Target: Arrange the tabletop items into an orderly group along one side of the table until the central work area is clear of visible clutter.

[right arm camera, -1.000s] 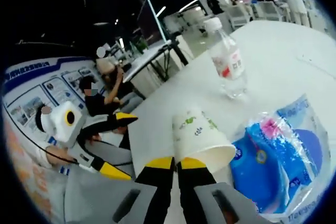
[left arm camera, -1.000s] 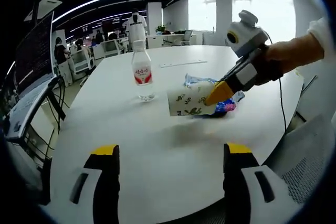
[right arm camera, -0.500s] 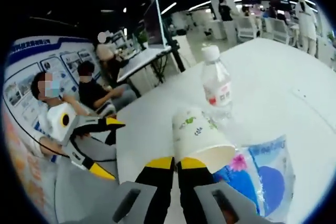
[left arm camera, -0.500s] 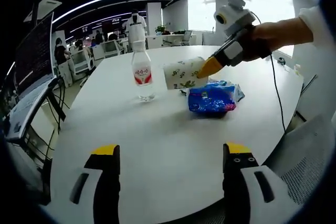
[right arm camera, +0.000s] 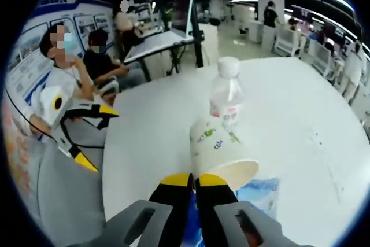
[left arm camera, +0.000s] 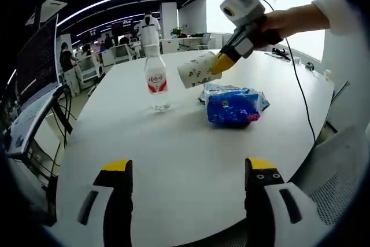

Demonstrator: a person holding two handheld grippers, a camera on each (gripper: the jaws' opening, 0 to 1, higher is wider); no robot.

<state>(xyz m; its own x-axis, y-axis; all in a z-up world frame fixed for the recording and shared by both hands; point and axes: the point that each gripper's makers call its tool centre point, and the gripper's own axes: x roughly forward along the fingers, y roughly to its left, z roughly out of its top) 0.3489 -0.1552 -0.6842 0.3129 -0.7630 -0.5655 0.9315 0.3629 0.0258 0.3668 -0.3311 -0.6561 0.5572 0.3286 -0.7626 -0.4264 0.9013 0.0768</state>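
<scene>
The right tongs [right arm camera: 193,179] are clenched on the rim of a paper cup [right arm camera: 218,151], pinching its wall so that the cup rides tipped on its side, open mouth toward the tongs' camera and base pointing away. In the left gripper view the same right tongs [left arm camera: 218,62] carry the paper cup [left arm camera: 196,69] in the air, clear of the counter [left arm camera: 173,160]. A rim pinch like this suits a light, empty cup: it keeps the body free to be set down upright, though the thin wall could buckle if squeezed harder.

Just beyond the cup, ahead of the right tongs, stands a water bottle [right arm camera: 226,99], upright with its white cap on; it looks like the anchor for the group, and the cup seems headed for a spot beside it. Below and to the right of the cup lies a blue snack bag [right arm camera: 257,192], flat on the counter.

The left tongs [left arm camera: 188,172] hang released, jaws wide apart and grasping nothing, low over the near edge of the counter. Well ahead of them sit the water bottle [left arm camera: 156,79] and, to its right, the blue snack bag [left arm camera: 233,106], still near the middle and probably next to be moved.
</scene>
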